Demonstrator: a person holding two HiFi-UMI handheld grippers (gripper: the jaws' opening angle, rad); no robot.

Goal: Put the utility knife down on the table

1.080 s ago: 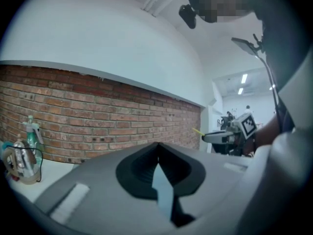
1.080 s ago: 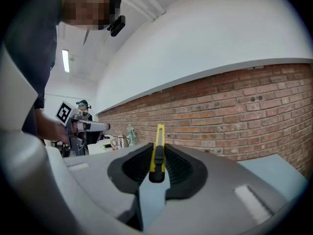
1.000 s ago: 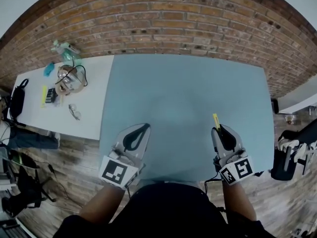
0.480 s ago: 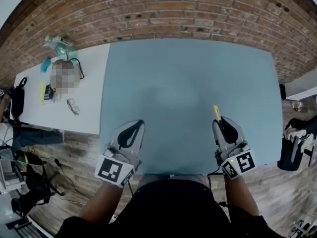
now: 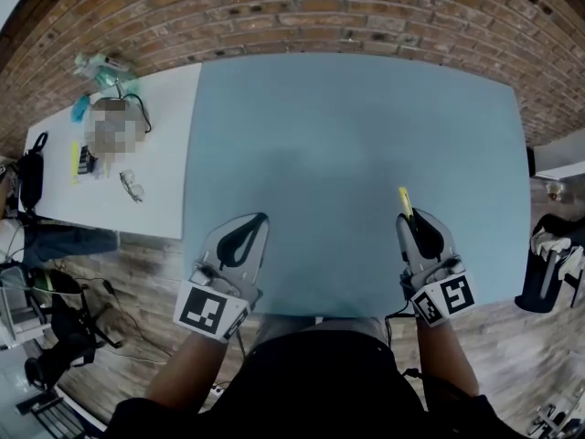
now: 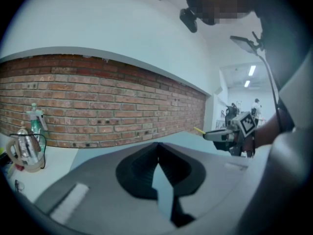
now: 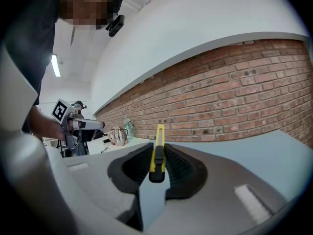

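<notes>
At the near edge of the blue table [image 5: 347,135], the left gripper [image 5: 261,218] is found with its jaws closed tip to tip and nothing between them. The right gripper [image 5: 409,214] is found clamped on the utility knife [image 5: 403,199]. The knife's yellow body stands on edge between the ribbed pads. Its dark slider is seated at the jaw throat, and its yellow end projects past the tips toward the brick wall [image 5: 320,7]. The knife is thus held over the near right part of the table and has not been laid on it. Against the head view of one second earlier, the grip on the knife is unchanged and the left jaws are likewise unchanged. Both grippers are seen lower over the table top, and the table now fills more of that view. Neither gripper has been moved off the near edge. To the left, a white side table [image 5: 164,172] is set against the blue one. On it are noted a clear jug [image 6: 24,153] with a handle, whose contents cannot be made out, and behind it a green spray bottle [image 6: 34,115] standing upright, its fill level not readable. A black bag [image 5: 32,176] lies at that table's outer end, with its contents hidden.
</notes>
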